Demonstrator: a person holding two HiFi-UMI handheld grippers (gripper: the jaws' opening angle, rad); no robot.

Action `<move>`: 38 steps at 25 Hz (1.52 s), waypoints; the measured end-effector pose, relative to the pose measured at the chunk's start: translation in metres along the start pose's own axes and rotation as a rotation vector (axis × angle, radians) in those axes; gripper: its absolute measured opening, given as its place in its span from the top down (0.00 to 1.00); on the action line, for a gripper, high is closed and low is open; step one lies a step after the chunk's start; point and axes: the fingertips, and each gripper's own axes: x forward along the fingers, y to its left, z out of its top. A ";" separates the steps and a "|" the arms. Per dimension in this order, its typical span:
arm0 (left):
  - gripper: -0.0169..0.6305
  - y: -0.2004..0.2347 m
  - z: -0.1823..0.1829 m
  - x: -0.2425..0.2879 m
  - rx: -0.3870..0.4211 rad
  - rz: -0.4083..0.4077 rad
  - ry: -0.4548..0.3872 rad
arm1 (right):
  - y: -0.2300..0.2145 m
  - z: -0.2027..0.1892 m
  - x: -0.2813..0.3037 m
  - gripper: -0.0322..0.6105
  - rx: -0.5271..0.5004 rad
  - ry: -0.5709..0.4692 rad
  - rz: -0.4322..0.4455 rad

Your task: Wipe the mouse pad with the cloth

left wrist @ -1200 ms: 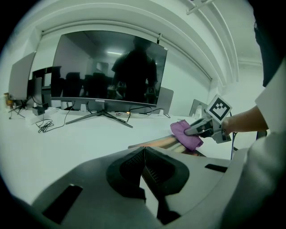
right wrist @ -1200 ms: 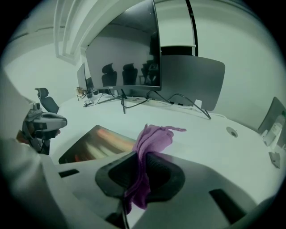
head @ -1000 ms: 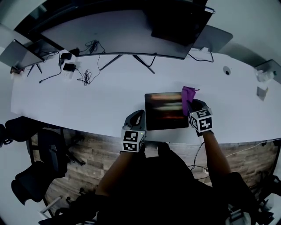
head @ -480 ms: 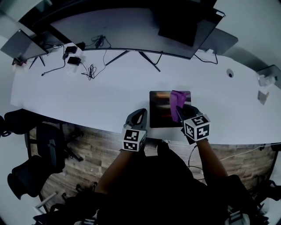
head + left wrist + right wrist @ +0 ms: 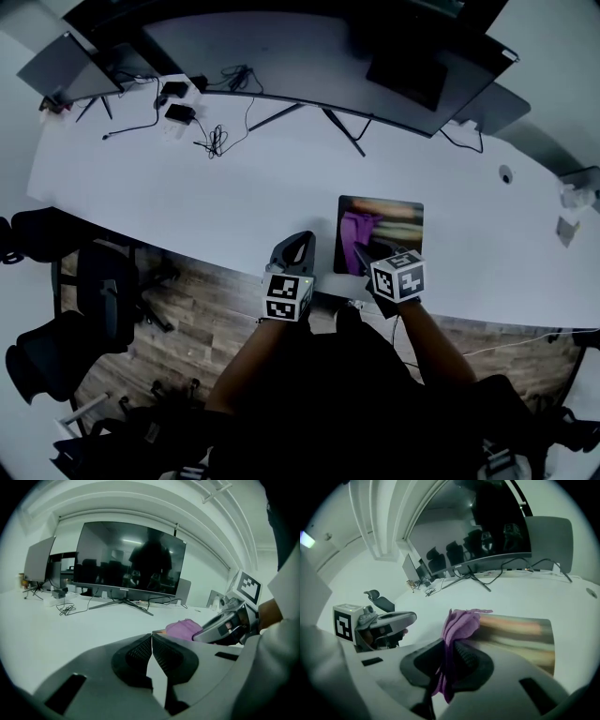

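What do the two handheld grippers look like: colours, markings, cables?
Left gripper and right gripper match: grey moulded shells, dark mesh-textured pads, each with a white cube bearing black square markers. No cables show. The person wears a dark top.

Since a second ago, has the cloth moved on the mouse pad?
Yes. The cloth slid from the right edge of the mouse pad to its left side.

Head view looks down on the desk; both low gripper views share the cloth.
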 end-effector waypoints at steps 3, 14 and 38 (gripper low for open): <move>0.94 0.006 -0.001 -0.005 0.004 0.006 0.010 | 0.003 -0.005 0.011 0.85 0.013 0.018 0.001; 0.94 0.000 -0.007 -0.004 0.046 -0.039 0.047 | -0.013 -0.011 0.020 0.85 0.051 0.026 -0.031; 0.94 -0.059 -0.016 0.016 0.086 -0.115 0.093 | -0.086 -0.032 -0.038 0.85 0.185 0.008 -0.113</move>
